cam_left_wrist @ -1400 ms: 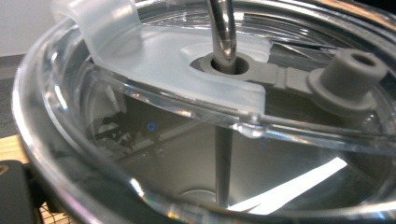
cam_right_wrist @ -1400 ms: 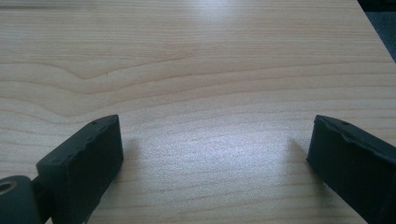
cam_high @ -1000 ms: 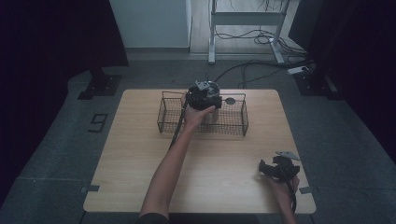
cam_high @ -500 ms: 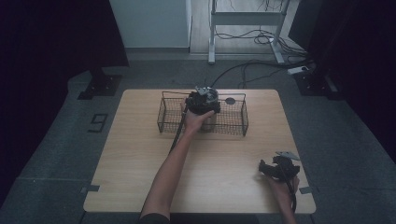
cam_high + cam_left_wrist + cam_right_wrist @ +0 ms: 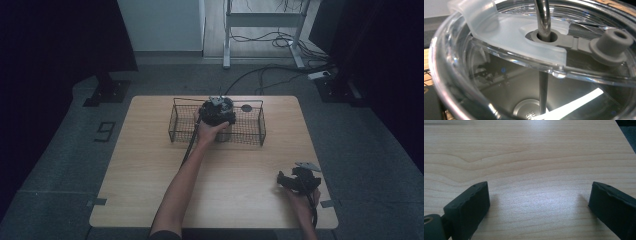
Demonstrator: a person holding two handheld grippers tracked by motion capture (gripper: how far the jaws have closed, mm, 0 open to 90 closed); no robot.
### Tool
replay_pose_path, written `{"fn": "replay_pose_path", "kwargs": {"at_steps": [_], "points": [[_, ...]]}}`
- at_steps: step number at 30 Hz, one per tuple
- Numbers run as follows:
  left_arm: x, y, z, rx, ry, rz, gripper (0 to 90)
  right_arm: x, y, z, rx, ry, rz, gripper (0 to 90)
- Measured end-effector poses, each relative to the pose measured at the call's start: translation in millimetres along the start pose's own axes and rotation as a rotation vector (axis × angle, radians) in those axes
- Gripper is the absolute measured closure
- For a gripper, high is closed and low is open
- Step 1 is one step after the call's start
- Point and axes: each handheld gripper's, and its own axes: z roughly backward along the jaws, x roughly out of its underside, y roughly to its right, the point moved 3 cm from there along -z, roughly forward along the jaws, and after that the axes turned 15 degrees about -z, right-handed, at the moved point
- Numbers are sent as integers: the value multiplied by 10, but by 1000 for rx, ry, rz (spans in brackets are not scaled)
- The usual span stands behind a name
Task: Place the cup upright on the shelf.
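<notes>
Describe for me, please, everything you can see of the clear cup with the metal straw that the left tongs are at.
The cup looks like clear plastic with a shiny metal inside. A clear lid closes its top, with a frosted flap across it. A metal straw goes down through a grey rubber ring in the lid to the bottom; a grey plug on a strap lies beside it, unplugged. The cup fills the left gripper view from very close. In the high view, the left tongs are over the wire basket, hiding the cup.

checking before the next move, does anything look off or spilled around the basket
Nothing looks spilled or damaged. The black wire basket stands square on the light wooden table, and the clear plastic tumbler lid has its metal straw through the hole. The lid's grey stopper hangs unplugged, which seems normal.
</notes>
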Motion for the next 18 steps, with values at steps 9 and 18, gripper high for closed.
{"fn": "replay_pose_path", "kwargs": {"at_steps": [9,18], "points": [[31,41,24,-9,13,-25,37,1,0,0,0,0,0,32],[-4,68,89,-46,43,-15,0,0,1,0,0,0,1,32]]}}
